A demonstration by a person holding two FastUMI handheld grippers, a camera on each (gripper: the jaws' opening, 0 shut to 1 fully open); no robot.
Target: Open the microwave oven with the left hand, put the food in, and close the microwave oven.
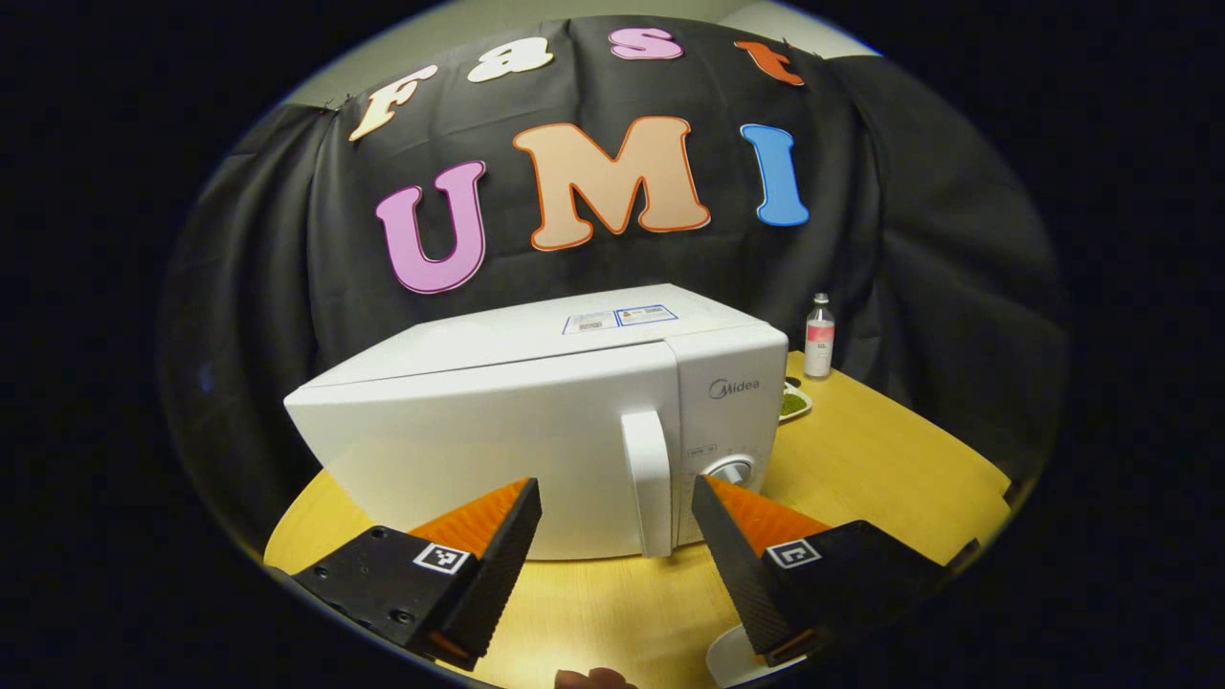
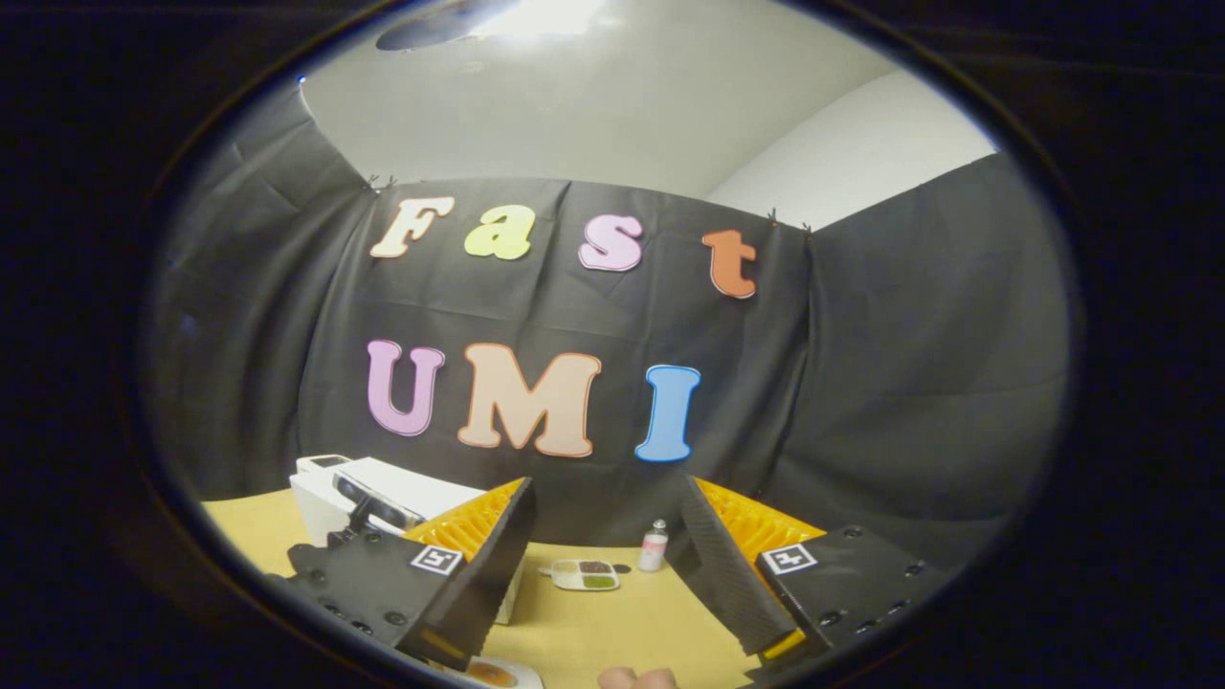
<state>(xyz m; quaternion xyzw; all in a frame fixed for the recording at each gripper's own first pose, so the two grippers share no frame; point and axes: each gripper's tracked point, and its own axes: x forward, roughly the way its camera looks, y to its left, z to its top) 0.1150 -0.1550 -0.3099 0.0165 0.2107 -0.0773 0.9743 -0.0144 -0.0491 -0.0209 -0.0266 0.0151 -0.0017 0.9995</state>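
Note:
The white microwave stands on the yellow table with its door shut; the vertical handle and a dial are at its right end. My left gripper is open just in front of the handle, touching nothing. In the right gripper view the microwave sits at the left, partly behind one finger. My right gripper is open and holds nothing. A white plate with something orange on it lies just below the right gripper, and a white plate rim shows under my left gripper.
A small bottle stands at the back right of the table near the black cloth wall. A white sectioned dish with green food lies beside the microwave's right side; the same dish and bottle lie ahead of my right gripper. A fingertip shows at the bottom edge.

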